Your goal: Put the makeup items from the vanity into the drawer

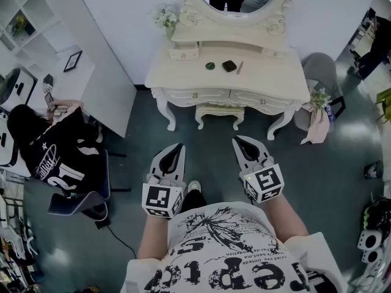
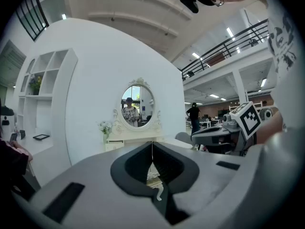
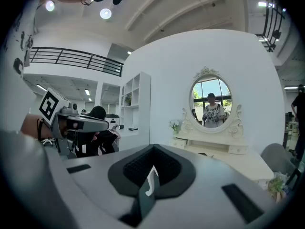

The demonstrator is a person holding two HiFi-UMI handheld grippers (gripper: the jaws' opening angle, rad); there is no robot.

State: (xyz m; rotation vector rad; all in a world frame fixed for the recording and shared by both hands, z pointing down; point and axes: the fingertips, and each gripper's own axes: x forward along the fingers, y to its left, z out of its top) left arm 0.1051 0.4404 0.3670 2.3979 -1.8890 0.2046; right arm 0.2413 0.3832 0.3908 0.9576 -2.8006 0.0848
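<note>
Head view: vanity [image 1: 183,78] at 12 o'clock, well apart from me. On its top sit a green compact [image 1: 210,65], a dark case [image 1: 229,66] at its 3 o'clock, and a thin stick [image 1: 239,68] further toward 3. The front drawers [image 1: 194,94] look shut (so nothing is stowed, I judge). Left gripper [image 1: 178,146] and right gripper [image 1: 239,141] point at the vanity.

Left gripper view: jaws together, nothing between; mirror [image 2: 137,104] at 12.

Right gripper view: jaws together, empty.

All left to do: approach, open a drawer, move all three.
</note>
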